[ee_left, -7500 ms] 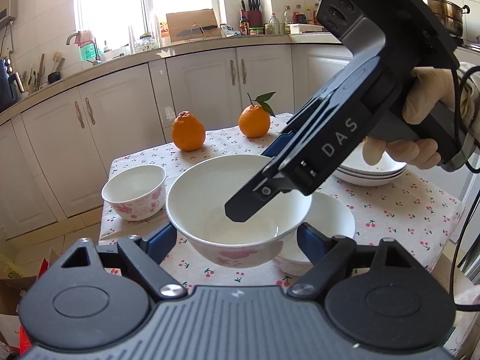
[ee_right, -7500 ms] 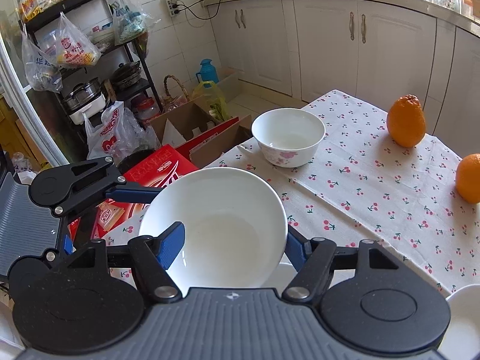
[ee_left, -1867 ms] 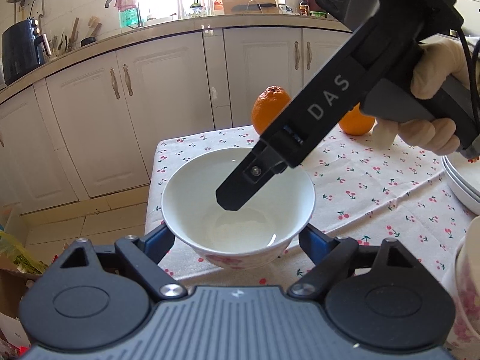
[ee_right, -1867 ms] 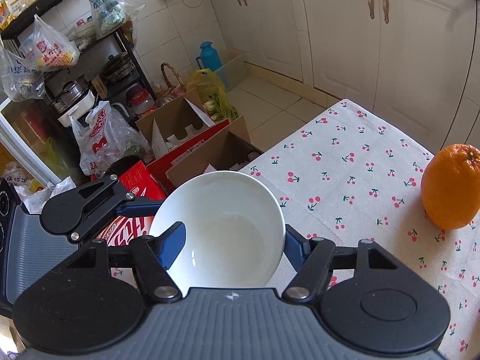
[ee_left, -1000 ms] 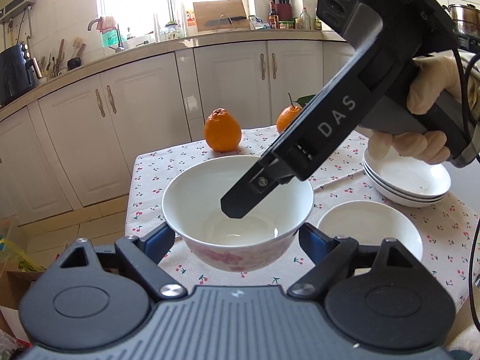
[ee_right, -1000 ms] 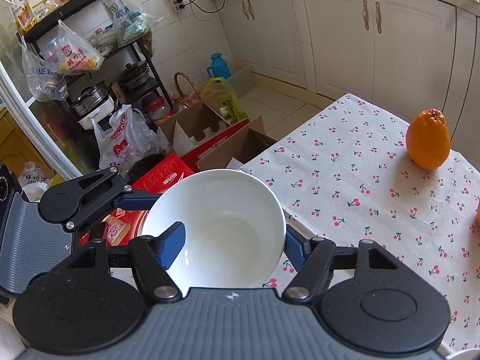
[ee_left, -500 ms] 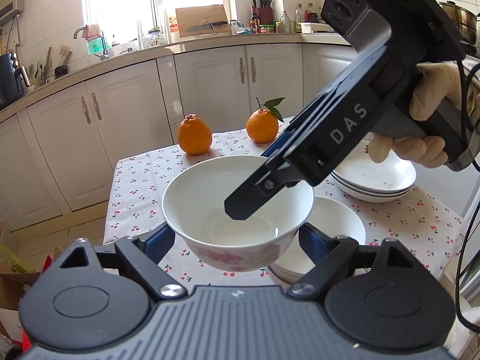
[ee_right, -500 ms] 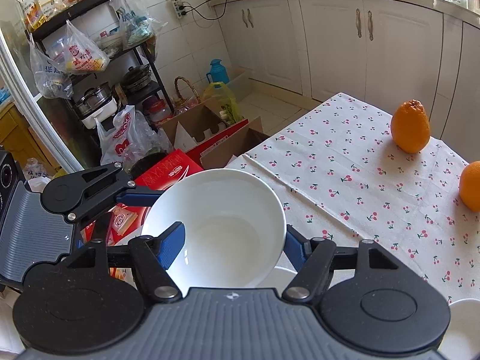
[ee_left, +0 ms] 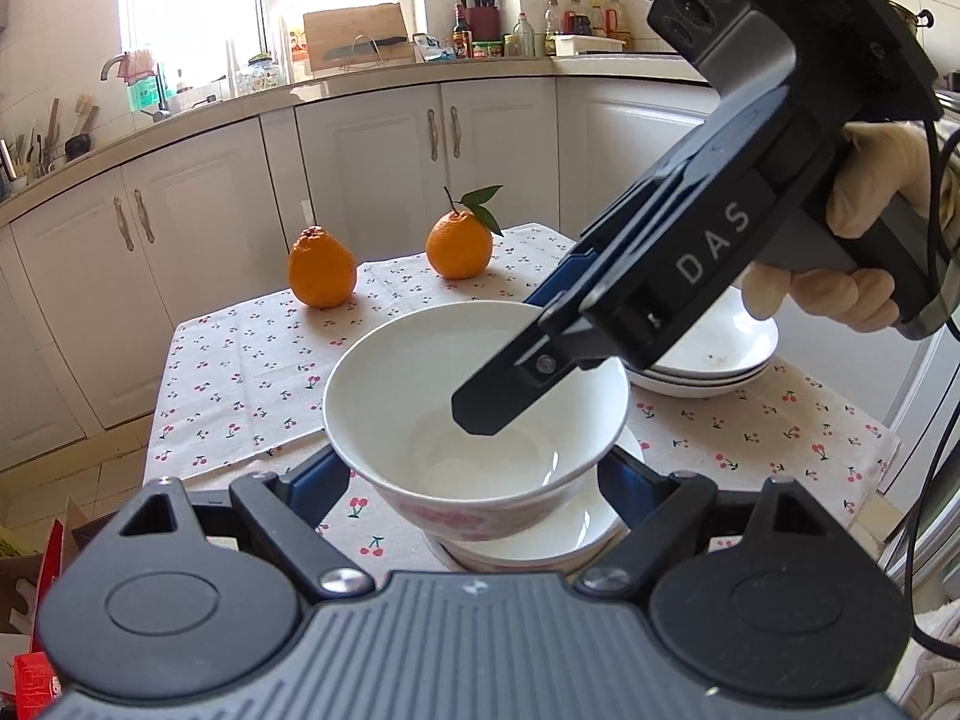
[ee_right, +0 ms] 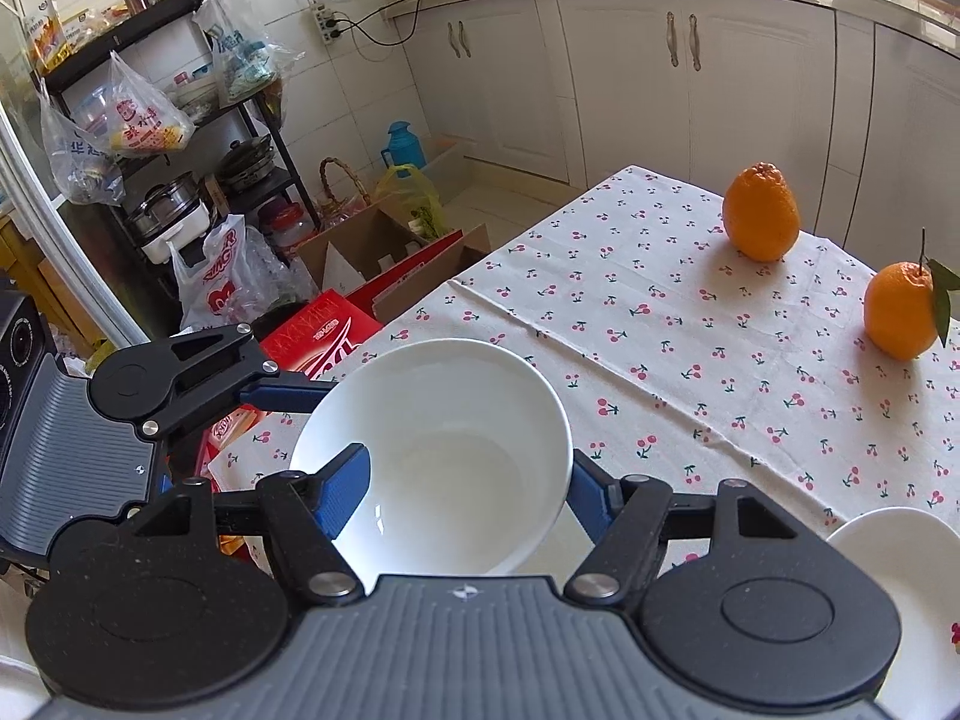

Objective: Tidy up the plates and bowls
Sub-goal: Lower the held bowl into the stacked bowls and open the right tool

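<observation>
Right now I have both grippers on one white bowl [ee_left: 474,420], and that bowl is my landmark for everything else. My left gripper [ee_left: 474,480] has its blue fingers [ee_left: 318,477] pressed against the bowl's outer wall on either side, clamped across its width. My right gripper [ee_right: 465,489] comes in from the far right rim of the bowl: one blue finger [ee_right: 345,489] lies inside the bowl, the other sits outside the wall, so it pinches the rim between them. In the left wrist view the right gripper's [ee_left: 540,360] dark finger reaches down over the bowl's hollow, with my gloved right hand [ee_left: 840,258] on the handle above and to the right of the bowl.

Directly under the bowl sits a second white bowl [ee_left: 576,531], its rim showing below and to the right. I cannot tell whether the held bowl touches it or hangs just above. Behind and to the right of the bowl is a stack of white plates [ee_left: 714,360] on the cherry-print tablecloth [ee_left: 240,372]. Well beyond the bowl, toward the cabinets [ee_left: 372,180], stand two oranges: a knobbly orange [ee_left: 321,267] to the left and a leafy orange [ee_left: 459,243] nearer the middle.
</observation>
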The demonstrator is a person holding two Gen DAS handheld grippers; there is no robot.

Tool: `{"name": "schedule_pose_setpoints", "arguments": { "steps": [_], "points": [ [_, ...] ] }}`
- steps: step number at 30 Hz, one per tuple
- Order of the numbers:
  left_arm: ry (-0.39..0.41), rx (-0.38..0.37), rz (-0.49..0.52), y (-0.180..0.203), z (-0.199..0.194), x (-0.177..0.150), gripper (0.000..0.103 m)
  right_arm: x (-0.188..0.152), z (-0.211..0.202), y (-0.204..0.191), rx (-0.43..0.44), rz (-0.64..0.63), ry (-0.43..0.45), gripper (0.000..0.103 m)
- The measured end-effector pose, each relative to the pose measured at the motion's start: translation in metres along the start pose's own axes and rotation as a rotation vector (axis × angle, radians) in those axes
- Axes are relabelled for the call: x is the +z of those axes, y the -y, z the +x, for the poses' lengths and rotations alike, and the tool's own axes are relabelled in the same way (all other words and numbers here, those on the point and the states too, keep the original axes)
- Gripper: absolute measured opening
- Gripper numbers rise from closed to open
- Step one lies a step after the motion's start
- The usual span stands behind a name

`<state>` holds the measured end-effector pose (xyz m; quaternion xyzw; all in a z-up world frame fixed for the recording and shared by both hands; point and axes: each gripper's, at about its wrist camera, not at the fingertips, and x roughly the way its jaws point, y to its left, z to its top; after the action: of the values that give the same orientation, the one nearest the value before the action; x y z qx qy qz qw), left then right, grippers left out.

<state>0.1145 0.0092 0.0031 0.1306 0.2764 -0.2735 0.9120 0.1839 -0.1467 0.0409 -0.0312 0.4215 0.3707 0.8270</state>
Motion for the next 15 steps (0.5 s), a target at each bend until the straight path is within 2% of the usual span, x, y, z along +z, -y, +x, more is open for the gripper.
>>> {"name": "schedule_pose_setpoints", "arguments": {
  "steps": [15],
  "points": [
    [-0.048, -0.041, -0.010, 0.010, 0.018, -0.004, 0.089, -0.017, 0.006, 0.014, -0.019, 0.047, -0.023, 0.076]
  ]
}}
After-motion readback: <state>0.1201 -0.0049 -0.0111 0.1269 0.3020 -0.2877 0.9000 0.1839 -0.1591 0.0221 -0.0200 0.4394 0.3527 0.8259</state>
